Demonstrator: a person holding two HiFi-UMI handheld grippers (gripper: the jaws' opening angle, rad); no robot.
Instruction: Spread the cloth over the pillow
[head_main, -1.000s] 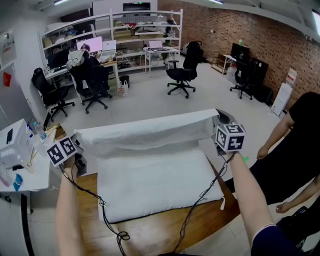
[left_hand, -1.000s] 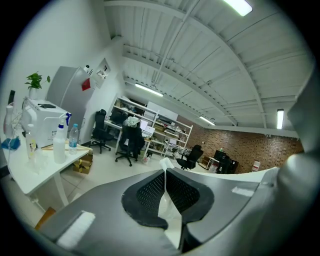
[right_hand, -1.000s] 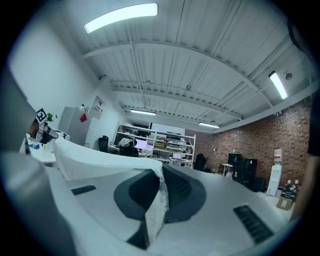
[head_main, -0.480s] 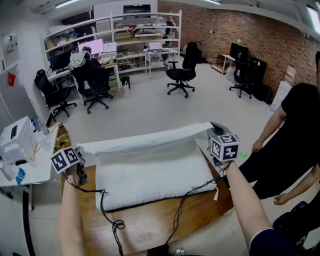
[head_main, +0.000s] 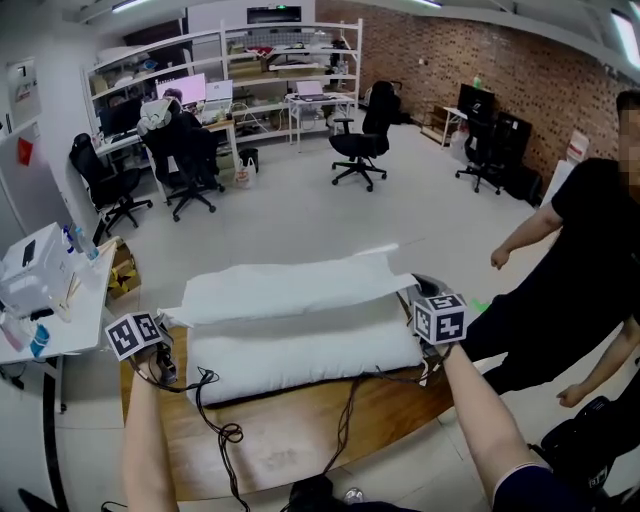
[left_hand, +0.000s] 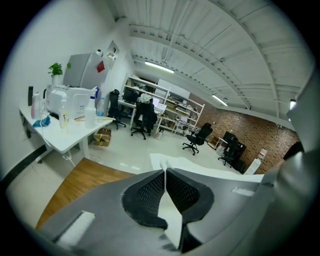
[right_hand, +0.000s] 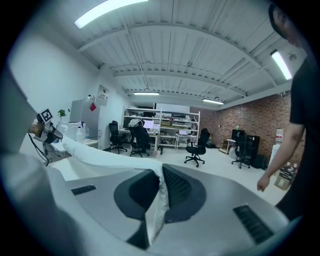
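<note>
1. The left gripper (head_main: 157, 340) is clenched on one corner of the cloth (head_main: 290, 285). In the left gripper view a white strip of cloth (left_hand: 172, 220) is pinched between the closed jaws of that gripper (left_hand: 165, 172) and hangs out below them.
2. The right gripper (head_main: 428, 305) is clamped on the opposite corner. In the right gripper view the cloth (right_hand: 100, 155) is gripped at that gripper (right_hand: 160, 180) and runs off leftward toward the left gripper (right_hand: 45, 131).
3. The cloth is held stretched between the two grippers, over the far side of the pillow (head_main: 300, 350) and past its far edge (whether it touches the pillow cannot be told).
4. The pillow is laid lengthwise on the wooden table (head_main: 290, 440), between the two grippers; its near half is seen uncovered.
5. Cables (head_main: 215, 415) are trailed across the table on the near side of the pillow.
6. A person (head_main: 590, 250) in black is seen standing just beyond the table's right end, near the right gripper.
</note>
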